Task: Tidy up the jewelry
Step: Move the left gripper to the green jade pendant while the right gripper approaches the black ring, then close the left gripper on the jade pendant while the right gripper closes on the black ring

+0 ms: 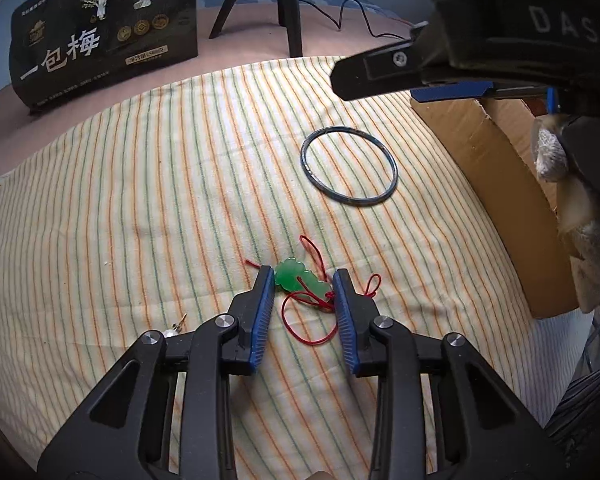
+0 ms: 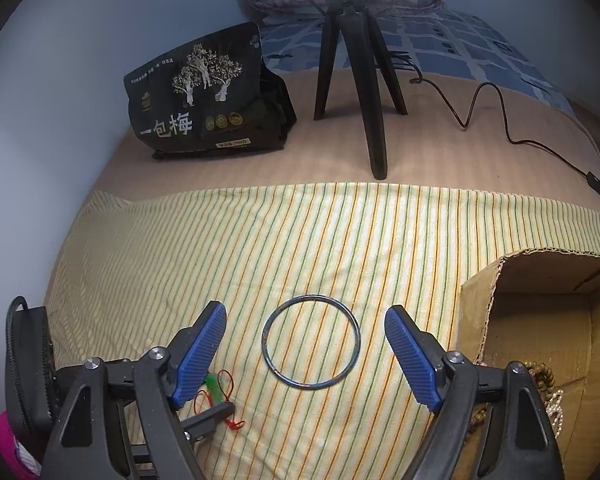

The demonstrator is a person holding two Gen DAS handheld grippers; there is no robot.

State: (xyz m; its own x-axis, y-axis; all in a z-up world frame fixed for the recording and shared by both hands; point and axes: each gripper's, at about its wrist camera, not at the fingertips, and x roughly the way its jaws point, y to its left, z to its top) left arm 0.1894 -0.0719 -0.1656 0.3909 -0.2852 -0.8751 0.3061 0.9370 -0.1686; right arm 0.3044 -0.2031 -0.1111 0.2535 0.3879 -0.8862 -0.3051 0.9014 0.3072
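Note:
A green jade pendant (image 1: 298, 277) on a red cord (image 1: 308, 322) lies on the striped cloth (image 1: 140, 200). My left gripper (image 1: 302, 276) is open, its fingertips either side of the pendant. A dark blue bangle (image 1: 349, 165) lies flat on the cloth beyond it. My right gripper (image 2: 305, 318) is open and empty, hovering above the bangle (image 2: 311, 343); in the left wrist view it shows at upper right (image 1: 384, 74). The pendant (image 2: 214, 388) shows partly behind the right gripper's left finger. A small earring (image 1: 176, 329) lies by the left gripper's left finger.
An open cardboard box (image 1: 496, 184) stands at the cloth's right edge; it holds bead strands and pearls (image 2: 548, 388). A black snack bag (image 2: 204, 96), a black tripod (image 2: 360, 80) and a black cable (image 2: 500, 120) are at the back.

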